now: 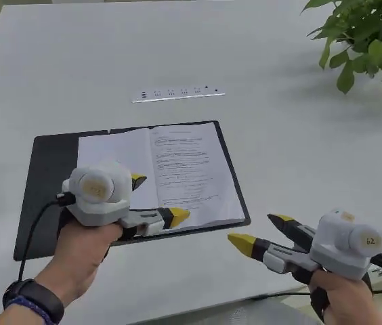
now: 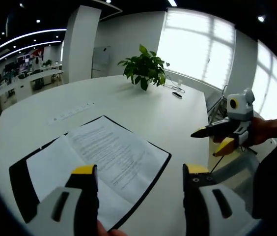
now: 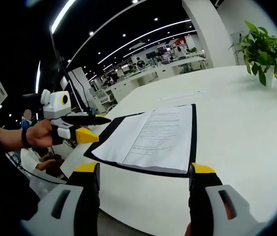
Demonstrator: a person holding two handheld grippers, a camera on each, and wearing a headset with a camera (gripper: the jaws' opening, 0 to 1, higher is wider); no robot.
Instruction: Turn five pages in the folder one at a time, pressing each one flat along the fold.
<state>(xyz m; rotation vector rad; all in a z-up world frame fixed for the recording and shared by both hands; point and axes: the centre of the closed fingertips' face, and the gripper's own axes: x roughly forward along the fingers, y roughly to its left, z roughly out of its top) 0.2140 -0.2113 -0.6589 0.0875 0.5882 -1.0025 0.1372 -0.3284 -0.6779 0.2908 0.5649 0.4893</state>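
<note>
A black folder (image 1: pixel 47 177) lies open on the white table, its white printed pages (image 1: pixel 185 169) flat on its right half. My left gripper (image 1: pixel 158 198) hovers over the folder's near edge, open, with nothing between its yellow-tipped fingers. To the right of the folder, off its near right corner, my right gripper (image 1: pixel 261 230) is open and holds nothing. In the left gripper view the folder (image 2: pixel 109 157) lies ahead of the open left gripper (image 2: pixel 140 169), with the right gripper (image 2: pixel 222 137) at the right. In the right gripper view the pages (image 3: pixel 153 135) lie beyond the right gripper (image 3: pixel 144 168), and the left gripper (image 3: pixel 82 127) is at the left.
A flush power strip (image 1: pixel 177 93) sits in the table beyond the folder. A green potted plant (image 1: pixel 370 34) stands at the far right. The table's near edge (image 1: pixel 198 308) runs just under my hands. A cable trails from each gripper.
</note>
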